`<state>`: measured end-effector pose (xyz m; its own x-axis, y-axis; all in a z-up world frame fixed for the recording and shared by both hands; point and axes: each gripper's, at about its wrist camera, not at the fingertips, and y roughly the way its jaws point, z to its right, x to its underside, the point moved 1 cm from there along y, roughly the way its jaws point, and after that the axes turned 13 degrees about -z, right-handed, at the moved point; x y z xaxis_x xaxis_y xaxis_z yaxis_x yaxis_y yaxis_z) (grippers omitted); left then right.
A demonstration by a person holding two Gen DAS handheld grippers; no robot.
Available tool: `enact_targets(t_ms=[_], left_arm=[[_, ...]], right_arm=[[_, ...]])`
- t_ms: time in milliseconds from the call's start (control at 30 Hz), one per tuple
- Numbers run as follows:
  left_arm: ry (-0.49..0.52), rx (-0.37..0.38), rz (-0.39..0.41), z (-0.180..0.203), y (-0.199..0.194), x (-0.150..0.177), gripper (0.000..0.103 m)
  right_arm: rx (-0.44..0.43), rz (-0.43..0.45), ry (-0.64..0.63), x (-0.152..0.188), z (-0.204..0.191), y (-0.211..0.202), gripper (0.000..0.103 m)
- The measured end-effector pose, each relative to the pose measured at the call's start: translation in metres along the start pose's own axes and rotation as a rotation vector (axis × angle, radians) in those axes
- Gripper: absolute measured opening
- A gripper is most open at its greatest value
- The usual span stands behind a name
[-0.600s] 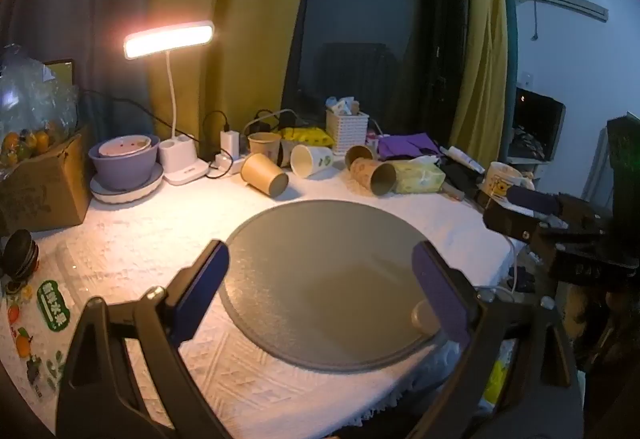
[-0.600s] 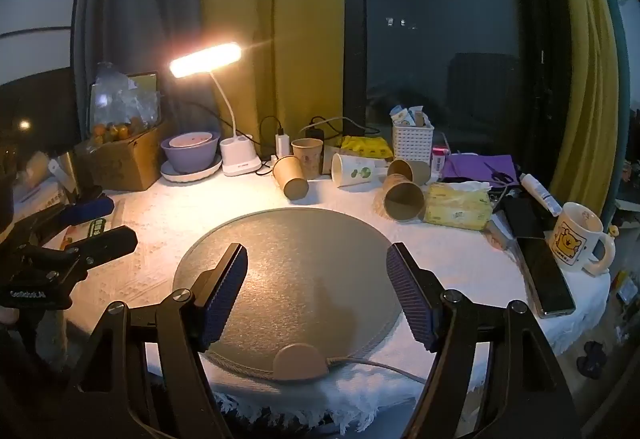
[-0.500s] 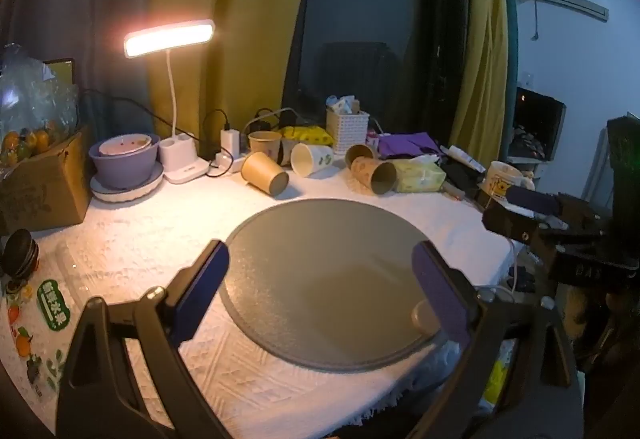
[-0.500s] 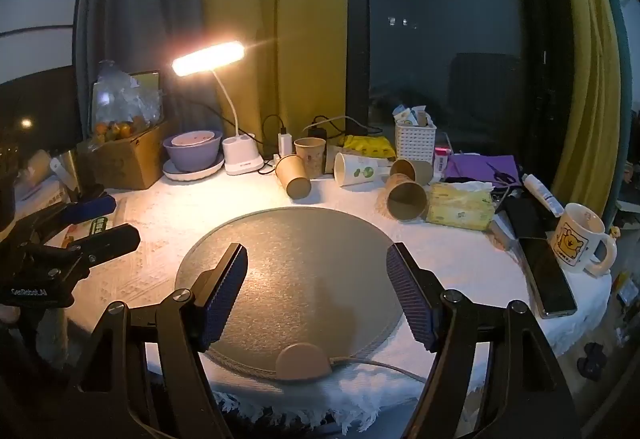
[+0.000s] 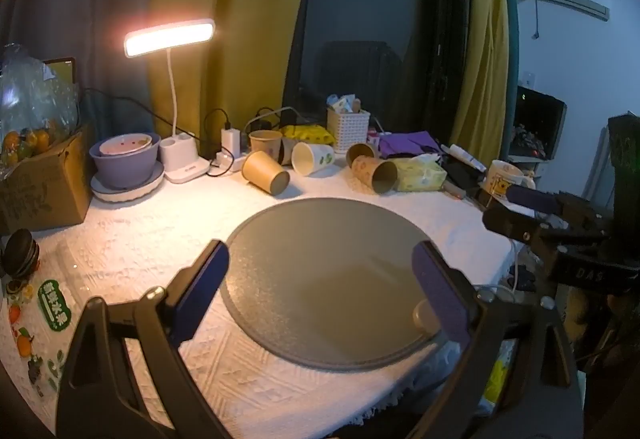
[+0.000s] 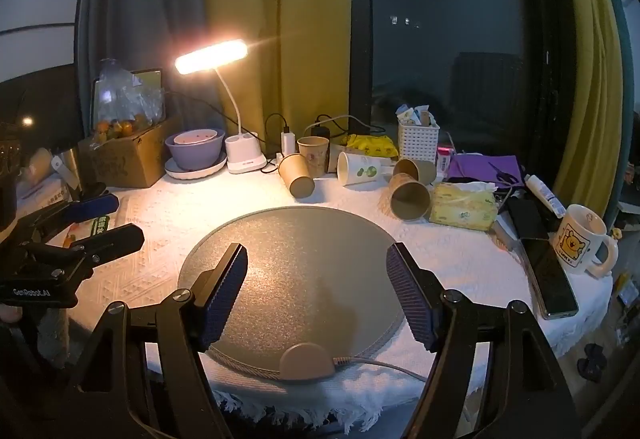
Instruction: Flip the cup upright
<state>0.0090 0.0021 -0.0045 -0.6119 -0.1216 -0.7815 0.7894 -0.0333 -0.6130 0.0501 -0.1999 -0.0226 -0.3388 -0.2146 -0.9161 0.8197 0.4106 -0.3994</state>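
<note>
Hovering spread-fingered, right hand-held gripper (image 6: 316,285) overhangs bare round mat (image 6: 312,239).

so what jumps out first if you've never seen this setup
The lit desk lamp glows at the back left. Below it, several paper cups lie tipped on the white tablecloth, behind a big round grey mat. Both grippers, left and right, hang open and empty near it.

White lettering "GenRobot.AI" runs along the black body of the left gripper (image 6: 100,221). The right gripper (image 5: 516,209) carries faint letters, possibly "DAS". The mug (image 6: 582,243) shows small, unreadable print.
</note>
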Motion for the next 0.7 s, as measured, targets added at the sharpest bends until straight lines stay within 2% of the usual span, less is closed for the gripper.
enact_targets(t_ms=[700], left_arm=[[0.004,-0.006,-0.015,0.0018,0.0039,0.0016,0.094]], right_arm=[[0.001,-0.003,0.001,-0.0003,-0.0026,0.0002,0.075]])
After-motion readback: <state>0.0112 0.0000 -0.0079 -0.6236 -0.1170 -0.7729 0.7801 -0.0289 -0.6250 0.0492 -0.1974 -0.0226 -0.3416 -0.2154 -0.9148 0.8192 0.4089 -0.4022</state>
